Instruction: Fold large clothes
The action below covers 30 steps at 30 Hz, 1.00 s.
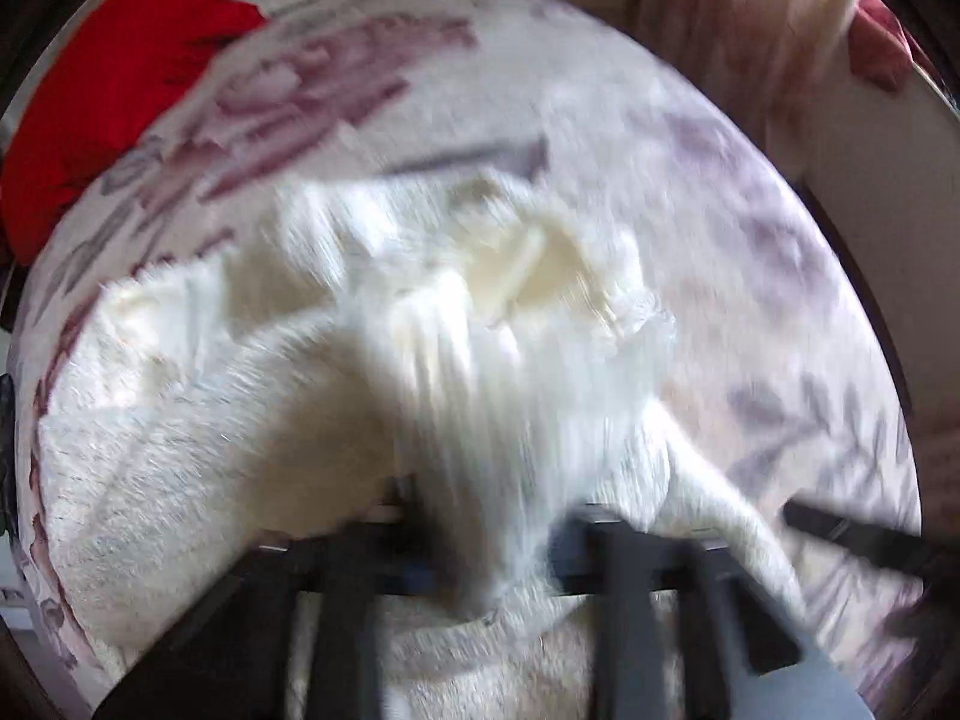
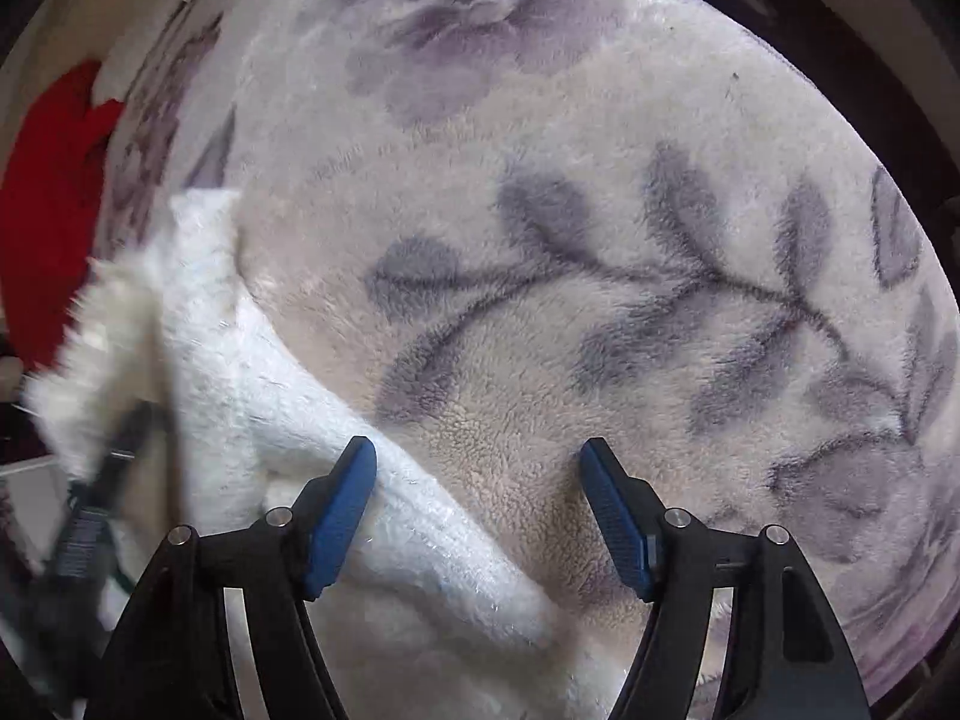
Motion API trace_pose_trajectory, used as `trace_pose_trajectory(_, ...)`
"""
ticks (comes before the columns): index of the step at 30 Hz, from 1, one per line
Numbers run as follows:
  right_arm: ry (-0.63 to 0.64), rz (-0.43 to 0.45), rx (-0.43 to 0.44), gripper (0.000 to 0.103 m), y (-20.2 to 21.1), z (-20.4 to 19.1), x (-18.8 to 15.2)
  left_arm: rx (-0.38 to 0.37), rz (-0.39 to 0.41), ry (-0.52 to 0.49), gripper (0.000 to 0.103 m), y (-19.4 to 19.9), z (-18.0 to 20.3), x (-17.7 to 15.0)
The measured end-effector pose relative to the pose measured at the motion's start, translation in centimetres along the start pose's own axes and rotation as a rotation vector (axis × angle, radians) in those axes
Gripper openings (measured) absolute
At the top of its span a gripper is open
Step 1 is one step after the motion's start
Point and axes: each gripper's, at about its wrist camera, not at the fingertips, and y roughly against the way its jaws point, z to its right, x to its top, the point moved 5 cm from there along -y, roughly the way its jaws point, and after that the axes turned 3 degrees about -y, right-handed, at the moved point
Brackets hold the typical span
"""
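A white fluffy garment (image 1: 198, 396) lies spread on a floral fleece blanket (image 1: 600, 120). In the blurred left wrist view a fold of it runs down between my left gripper's (image 1: 498, 516) black fingers, which look shut on it. In the right wrist view a long white part of the garment (image 2: 312, 420) runs diagonally from upper left to lower centre. My right gripper (image 2: 477, 468) is open, its blue pads (image 2: 339, 516) spread; the left pad touches the garment's edge. The left gripper (image 2: 120, 450) shows blurred at the far left, with white fabric hanging on it.
The blanket (image 2: 600, 300) has grey-purple leaf and flower prints and covers a bed. A red cloth (image 1: 114, 78) lies at the bed's far left, also in the right wrist view (image 2: 48, 210). A dark bed edge (image 2: 840, 60) curves at the right.
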Motion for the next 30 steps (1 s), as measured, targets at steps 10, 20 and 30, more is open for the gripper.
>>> trace_pose_trajectory(10,0.078,-0.029,0.135,0.076,5.3,-3.9,2.6,-0.063,0.02,0.173,0.087,8.4,-6.8,-5.6)
trace_pose_trajectory(20,0.14,-0.258,0.39,0.052,-0.7,-17.6,4.0,0.261,-0.064,0.449,0.087,6.2,-26.4,-10.4)
trace_pose_trajectory(30,0.398,-0.148,0.158,0.008,1.7,-17.2,2.6,0.168,-0.145,0.665,0.087,2.5,-30.7,-13.4)
